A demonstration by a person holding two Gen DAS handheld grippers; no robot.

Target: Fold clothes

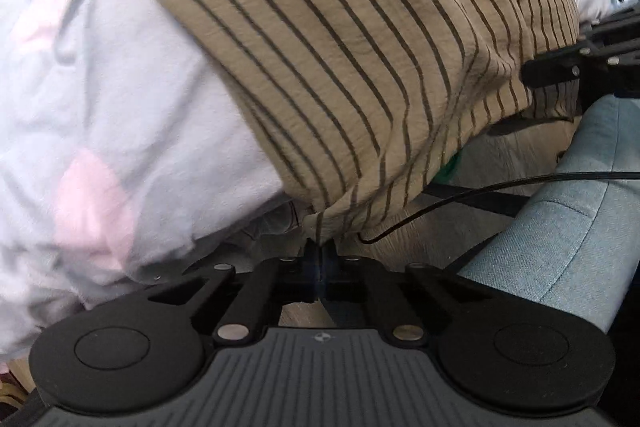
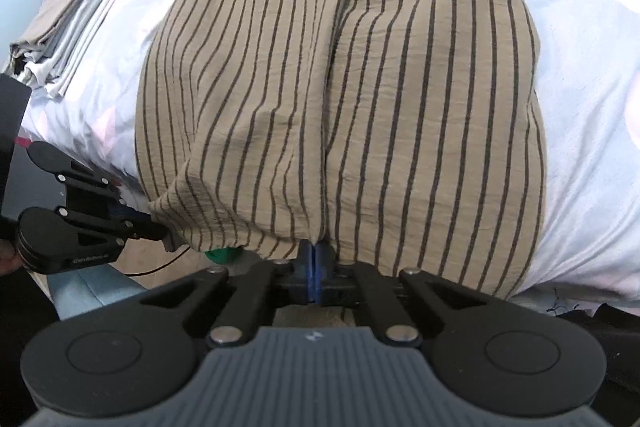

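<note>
A tan garment with thin dark stripes (image 1: 360, 47) lies spread on the bed and hangs over its near edge. My left gripper (image 1: 320, 247) is shut on the garment's lower corner, the cloth pinched between its pads. The right gripper (image 1: 528, 71) shows at the far right, at the cloth's other edge. In the right wrist view the same garment (image 2: 340, 87) runs away from me in two leg-like halves. My right gripper (image 2: 316, 247) is shut on its near edge at the middle seam. The left gripper (image 2: 162, 231) grips the corner at the lower left.
The bed has a white sheet with pink patches (image 1: 120, 99) (image 2: 580, 107). A stack of folded clothes (image 2: 68, 23) sits at the back left. A person's leg in teal fabric (image 1: 560, 235) and a thin black cable (image 1: 460, 195) lie below the bed's edge.
</note>
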